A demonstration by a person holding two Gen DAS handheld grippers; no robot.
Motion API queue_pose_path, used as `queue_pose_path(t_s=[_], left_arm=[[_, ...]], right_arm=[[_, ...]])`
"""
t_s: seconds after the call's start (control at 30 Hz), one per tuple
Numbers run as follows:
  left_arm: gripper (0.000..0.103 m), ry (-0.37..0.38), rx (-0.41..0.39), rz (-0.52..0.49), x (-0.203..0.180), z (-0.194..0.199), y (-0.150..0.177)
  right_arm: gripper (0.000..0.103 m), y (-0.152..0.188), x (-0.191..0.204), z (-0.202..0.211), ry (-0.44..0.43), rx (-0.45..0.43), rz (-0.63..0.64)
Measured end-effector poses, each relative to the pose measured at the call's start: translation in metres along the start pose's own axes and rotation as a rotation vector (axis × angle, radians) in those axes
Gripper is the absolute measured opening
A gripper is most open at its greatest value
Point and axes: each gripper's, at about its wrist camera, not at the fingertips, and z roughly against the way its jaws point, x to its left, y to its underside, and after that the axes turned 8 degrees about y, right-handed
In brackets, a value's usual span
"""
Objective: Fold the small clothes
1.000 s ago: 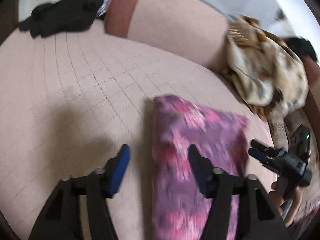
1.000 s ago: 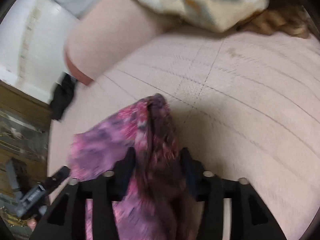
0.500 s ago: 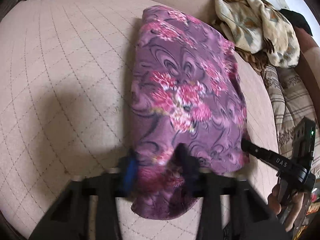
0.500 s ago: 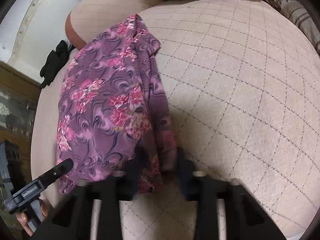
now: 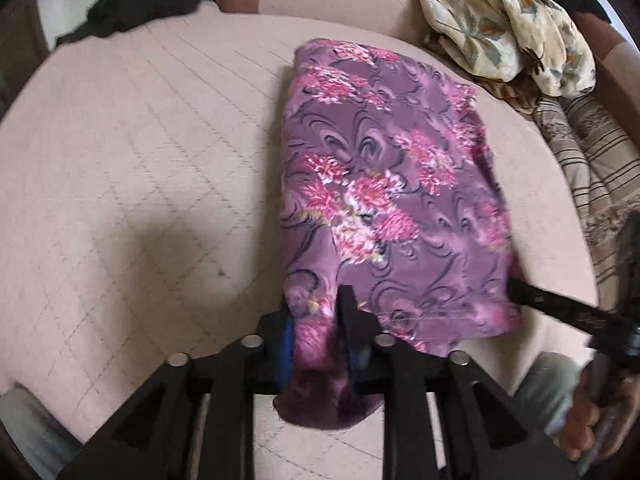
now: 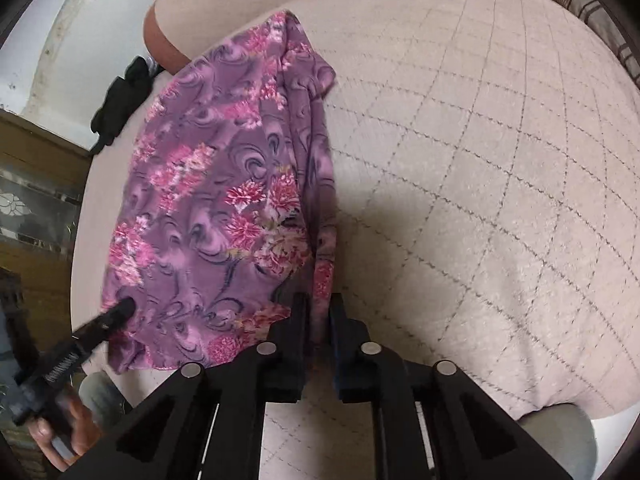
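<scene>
Two grippers, left (image 5: 314, 322) and right (image 6: 318, 316), we see each pinching the cloth's (image 5: 384, 184) near corners on the bed (image 5: 140, 140).

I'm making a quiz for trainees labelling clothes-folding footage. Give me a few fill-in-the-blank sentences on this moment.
1. Both grippers are shut on the ____ floral garment.
2. The left gripper and the right gripper pinch its ____ edge.
3. The garment lies on a quilted ____ cushion.
4. A crumpled ____ cloth lies at the cushion's far edge.

Missing words: purple; near; beige; black
</scene>
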Motion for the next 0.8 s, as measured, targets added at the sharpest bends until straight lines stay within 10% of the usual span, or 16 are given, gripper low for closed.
queue_pose_path(t_s=[0.13, 0.2, 0.3, 0.37, 0.53, 0.63, 0.73, 0.8], left_arm=[[0.033, -0.054, -0.037, -0.034, -0.001, 0.005, 0.002], [0.035, -0.070, -0.047, -0.044, 0.000, 0.007, 0.001], [0.041, -0.112, -0.074, -0.053, -0.001, 0.006, 0.005], [0.040, -0.124, -0.075, -0.071, -0.004, 0.001, 0.007], [0.040, -0.164, -0.109, -0.121, -0.010, 0.014, 0.016], [0.042, -0.172, -0.129, -0.130, -0.013, 0.032, 0.024], [0.058, -0.180, -0.160, -0.130, -0.013, 0.059, 0.037], [0.063, -0.186, -0.181, -0.133, -0.013, 0.076, 0.045]], right_arm=[[0.058, 0.011, -0.006, 0.019, 0.009, -0.023, 0.017], [0.060, 0.013, -0.008, 0.022, 0.002, -0.027, 0.020], [0.058, 0.013, -0.010, 0.018, 0.017, -0.033, 0.013], [0.014, 0.010, -0.012, 0.006, 0.062, -0.037, 0.020], [0.015, -0.001, -0.007, -0.003, 0.093, -0.015, 0.020], [0.029, -0.001, 0.001, 0.006, 0.099, -0.023, 0.010], [0.070, 0.015, 0.012, 0.034, 0.100, -0.054, 0.019], [0.074, 0.030, 0.021, 0.055, 0.107, -0.087, 0.042]])
